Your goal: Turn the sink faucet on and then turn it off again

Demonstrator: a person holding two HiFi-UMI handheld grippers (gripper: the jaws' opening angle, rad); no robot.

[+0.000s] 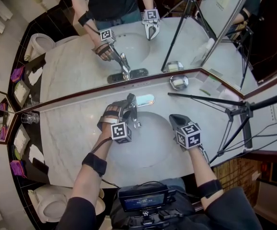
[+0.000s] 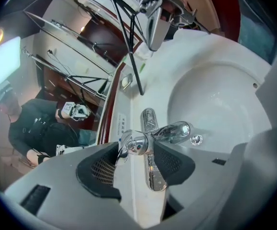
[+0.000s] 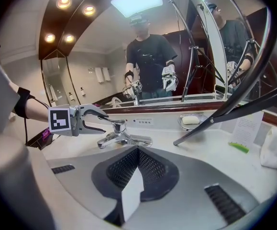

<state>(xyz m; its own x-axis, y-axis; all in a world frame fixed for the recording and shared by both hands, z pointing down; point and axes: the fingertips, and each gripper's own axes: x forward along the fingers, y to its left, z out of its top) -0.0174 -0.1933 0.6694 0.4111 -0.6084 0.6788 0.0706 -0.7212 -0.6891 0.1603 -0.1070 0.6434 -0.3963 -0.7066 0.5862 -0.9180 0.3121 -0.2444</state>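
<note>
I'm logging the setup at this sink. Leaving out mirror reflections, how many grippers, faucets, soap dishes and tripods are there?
Grippers: 2 (left gripper, right gripper)
Faucet: 1
Soap dish: 1
Tripod: 1
Total: 5

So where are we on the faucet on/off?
Done: nothing visibly; no water shows at the spout. In hand: left gripper is clamped on the faucet lever. Right gripper is shut, empty, over the basin. Remaining: turn on, then off.
</note>
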